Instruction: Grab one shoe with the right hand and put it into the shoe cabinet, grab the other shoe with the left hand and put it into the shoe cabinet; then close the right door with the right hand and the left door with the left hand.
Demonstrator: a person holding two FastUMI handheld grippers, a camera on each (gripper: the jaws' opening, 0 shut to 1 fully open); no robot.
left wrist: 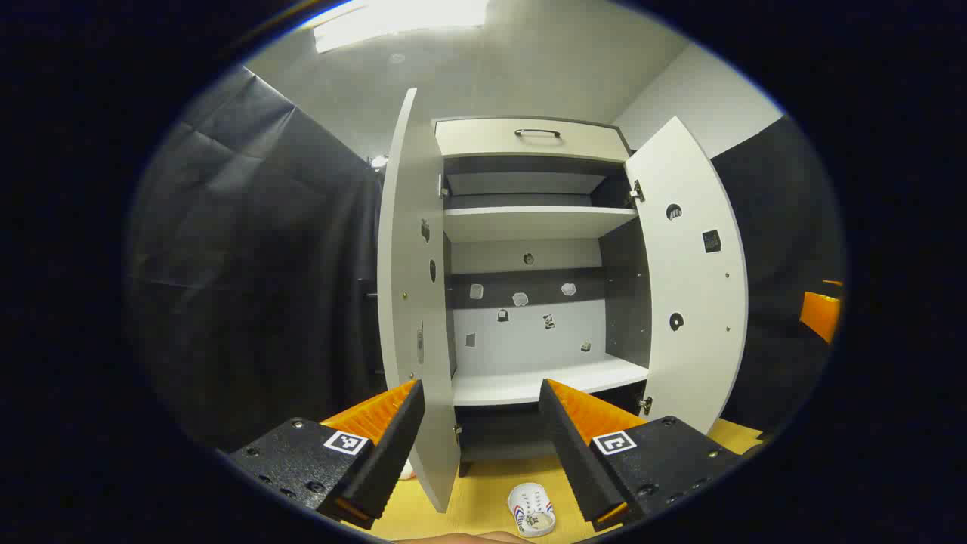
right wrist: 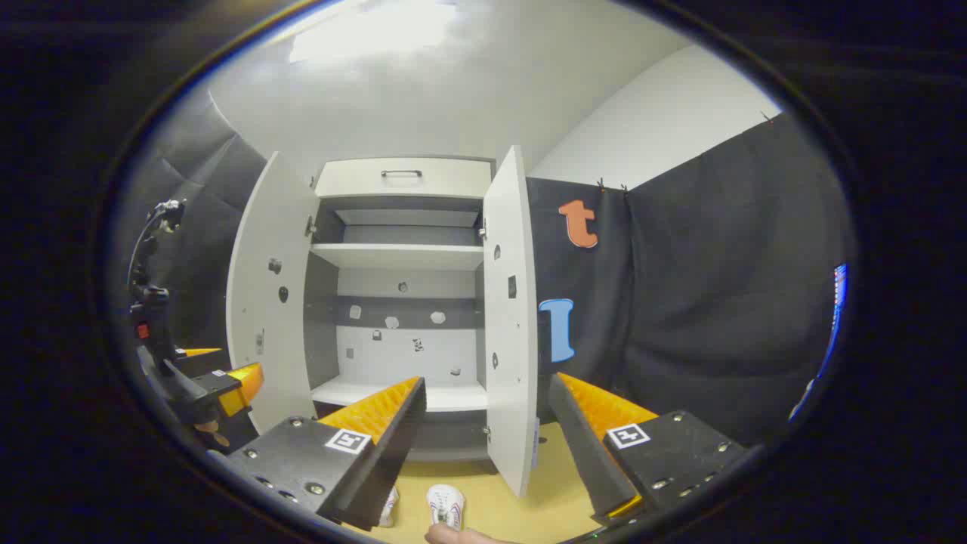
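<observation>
Two white shoes, one (right wrist: pixel 446 505) beside the other (right wrist: pixel 390 508), lie on the yellow floor (right wrist: pixel 544 491) before the shoe cabinet (right wrist: pixel 400 257), whose two doors, left (right wrist: pixel 264 302) and right (right wrist: pixel 512 317), stand open. Left gripper (left wrist: pixel 480 438) and right gripper (right wrist: pixel 487 446) both gape, empty.

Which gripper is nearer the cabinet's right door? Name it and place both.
Right. The right gripper, open, faces the right door edge-on, the edge in line between its fingers. The left gripper, open, is farther off, lined up with the left door.
</observation>
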